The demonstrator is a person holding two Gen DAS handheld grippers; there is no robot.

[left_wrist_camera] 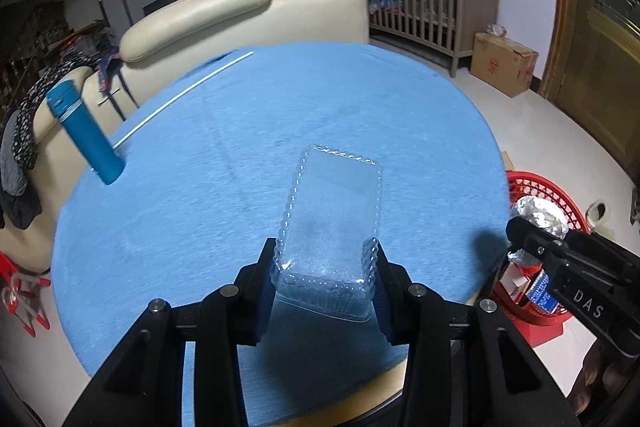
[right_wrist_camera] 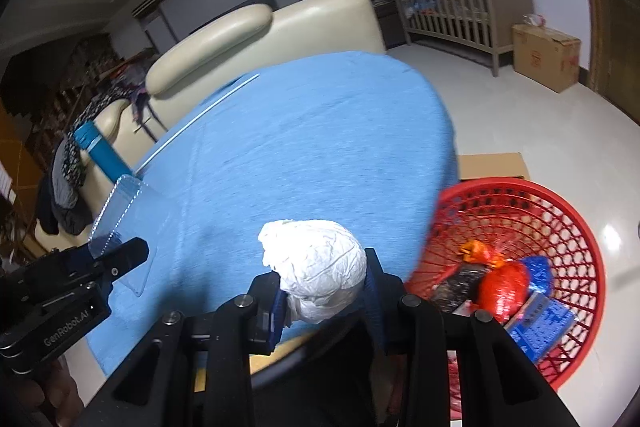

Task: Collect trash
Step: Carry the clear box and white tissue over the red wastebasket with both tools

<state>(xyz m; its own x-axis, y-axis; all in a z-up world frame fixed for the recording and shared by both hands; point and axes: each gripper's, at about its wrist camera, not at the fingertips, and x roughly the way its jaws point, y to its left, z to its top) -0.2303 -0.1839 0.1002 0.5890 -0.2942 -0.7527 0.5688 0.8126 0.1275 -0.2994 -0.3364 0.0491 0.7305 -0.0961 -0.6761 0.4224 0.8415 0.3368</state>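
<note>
Container sits between the left gripper's fingers over the table; bottle far left, basket right, seemingly on the floor.

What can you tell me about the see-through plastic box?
The clear plastic box is a thin, see-through rectangular tray with a bumpy scalloped rim and a flat flange at its near end. It looks empty. The left gripper is shut on its near end, one blue-padded finger on each side, and holds it tilted above the blue tablecloth. In the right wrist view it shows at the left, sticking up from that gripper.
</note>
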